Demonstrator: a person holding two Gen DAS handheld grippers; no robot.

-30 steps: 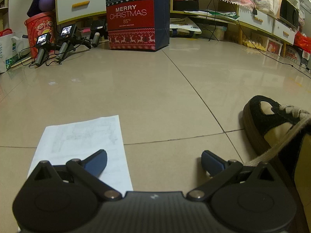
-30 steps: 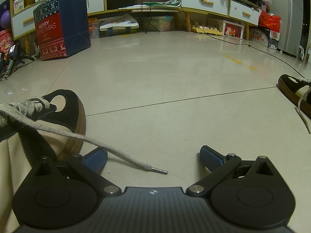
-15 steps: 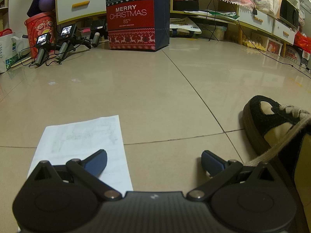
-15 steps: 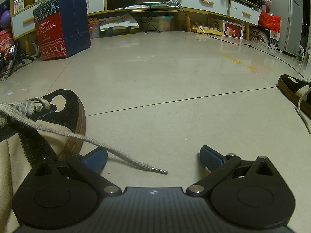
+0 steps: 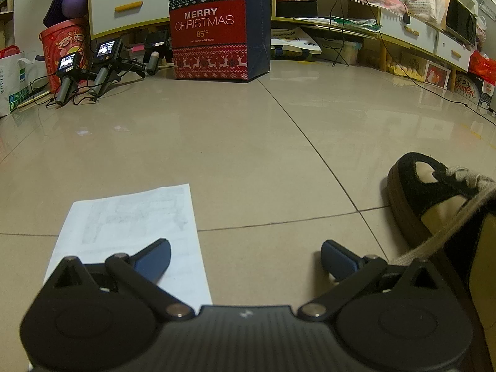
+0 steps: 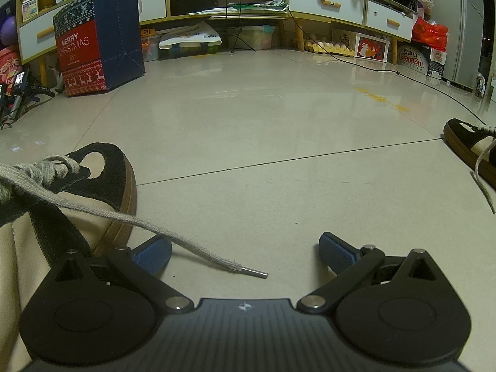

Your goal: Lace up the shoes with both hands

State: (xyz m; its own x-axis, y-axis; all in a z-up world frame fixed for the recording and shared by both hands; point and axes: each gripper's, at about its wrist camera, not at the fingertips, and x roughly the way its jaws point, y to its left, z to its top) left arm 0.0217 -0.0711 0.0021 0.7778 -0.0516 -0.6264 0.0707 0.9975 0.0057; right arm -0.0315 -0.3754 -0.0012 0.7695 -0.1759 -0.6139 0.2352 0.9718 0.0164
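Shoe [image 6: 93,192] left — second shoe [image 6: 471,145] far right.

No change is observed in either view across the interval. The left tool [image 5: 245,257] and right tool [image 6: 245,252] hold the same position and the same wide jaw spread. The lace [image 6: 161,232] lies as before in the lower centre of the right view, its tip [image 6: 254,273] on the floor. The shoe [image 5: 434,198] at the right edge of the left view has not shifted.
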